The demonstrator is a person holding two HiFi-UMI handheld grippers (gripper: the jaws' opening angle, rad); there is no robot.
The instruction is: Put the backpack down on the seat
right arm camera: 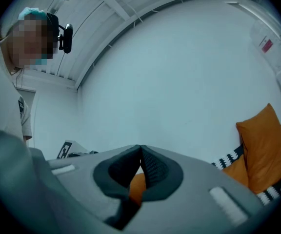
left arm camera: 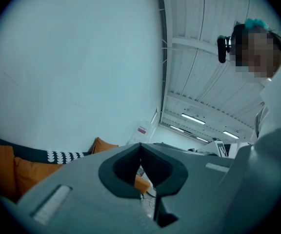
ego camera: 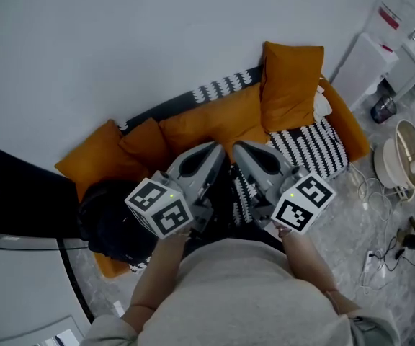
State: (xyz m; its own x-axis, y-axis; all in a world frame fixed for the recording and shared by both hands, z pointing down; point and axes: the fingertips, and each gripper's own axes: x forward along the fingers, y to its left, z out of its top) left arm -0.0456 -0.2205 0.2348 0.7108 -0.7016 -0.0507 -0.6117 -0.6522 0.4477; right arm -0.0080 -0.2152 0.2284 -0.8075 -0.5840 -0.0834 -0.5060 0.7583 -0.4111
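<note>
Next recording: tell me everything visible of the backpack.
The backpack is black, of soft-looking fabric, bulky and rounded. It lies slumped at the left end of the orange sofa, against an orange cushion. The left gripper, shut, is in front of its right edge and holds none of it.

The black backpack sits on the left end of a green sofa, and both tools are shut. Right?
Not quite. The head view shows the cushioned sofa is orange, not green. The rest holds: the black fabric backpack sits at its left end, and the left tool and right tool are both shut, holding nothing.
</note>
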